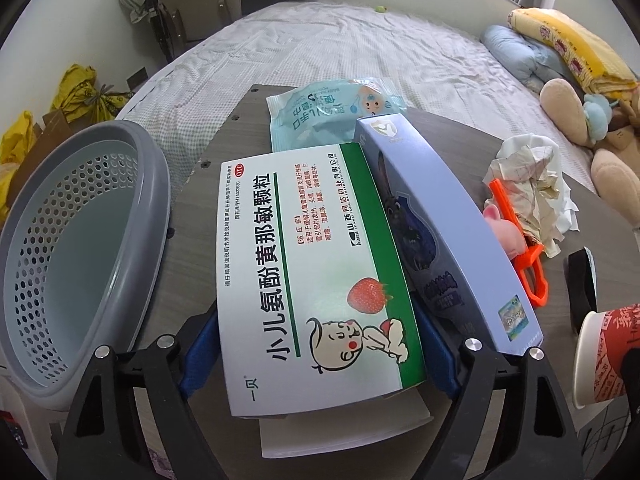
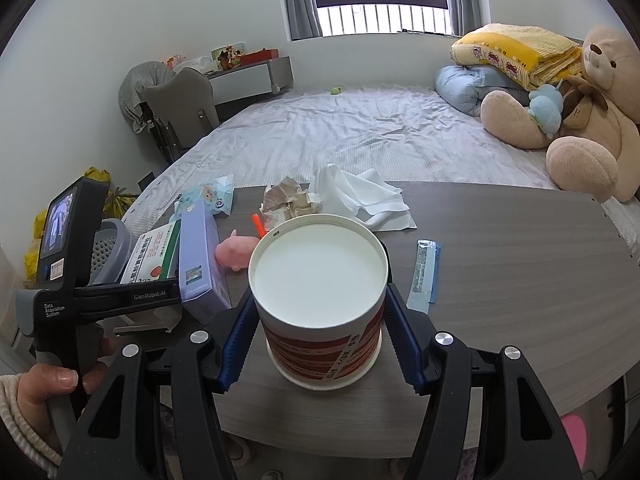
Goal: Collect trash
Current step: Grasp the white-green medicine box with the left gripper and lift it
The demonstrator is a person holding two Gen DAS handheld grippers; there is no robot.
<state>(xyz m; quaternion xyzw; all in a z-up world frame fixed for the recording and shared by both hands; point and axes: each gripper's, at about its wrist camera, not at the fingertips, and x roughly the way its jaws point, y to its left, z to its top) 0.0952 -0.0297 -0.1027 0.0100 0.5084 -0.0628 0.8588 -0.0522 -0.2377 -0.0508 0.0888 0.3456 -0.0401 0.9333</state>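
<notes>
My left gripper [image 1: 318, 354] is shut on a white and green medicine box [image 1: 312, 272], held over the grey table [image 1: 192, 240]. A grey perforated basket [image 1: 80, 248] stands just to its left. A lilac box [image 1: 440, 224] leans against the medicine box's right side. My right gripper [image 2: 318, 344] is shut on a red and white paper cup [image 2: 320, 292], seen from its white end. The cup also shows in the left wrist view [image 1: 604, 356]. Crumpled paper [image 2: 290, 200] and a white tissue [image 2: 360, 196] lie at the table's far edge.
A blue wipes packet [image 1: 336, 114], a pink pig toy [image 2: 236, 254], an orange plastic piece [image 1: 524, 248] and a blue sachet [image 2: 425, 276] lie on the table. A bed [image 2: 340, 128] with bedding and a teddy bear [image 2: 580, 112] lies beyond. Yellow bags [image 1: 80, 92] sit at the left.
</notes>
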